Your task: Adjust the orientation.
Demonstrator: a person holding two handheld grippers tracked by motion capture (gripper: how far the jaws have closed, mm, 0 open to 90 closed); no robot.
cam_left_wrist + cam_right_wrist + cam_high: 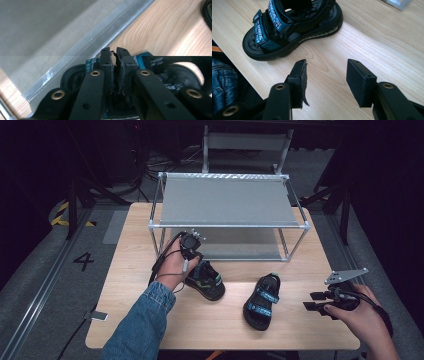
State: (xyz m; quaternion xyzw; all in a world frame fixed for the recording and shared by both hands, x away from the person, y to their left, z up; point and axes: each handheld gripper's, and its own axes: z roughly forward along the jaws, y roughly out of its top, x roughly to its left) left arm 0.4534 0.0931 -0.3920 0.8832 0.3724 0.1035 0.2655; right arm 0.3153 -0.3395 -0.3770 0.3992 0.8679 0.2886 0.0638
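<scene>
Pale wood makes up the table [150, 320], and at its far half stands a metal-framed rack [227, 200] with two grey fabric shelves. In front of the rack lie two black sandals with blue straps. The left sandal [207, 282] sits just before the rack's lower shelf, its long axis running diagonally from far-left to near-right. The right sandal [261, 301] lies apart from it toward the table's near edge, long axis running roughly near to far and leaning slightly right at the far end. From above, the left gripper [191, 251] covers the left sandal's far end; the left gripper view adds that its jaws are pressed nearly together on a thin black strap of that sandal, beside the shelf's stitched hem. The right gripper [316, 301] hovers near the right table edge, well right of the right sandal, jaws spread wide and empty over bare wood.
</scene>
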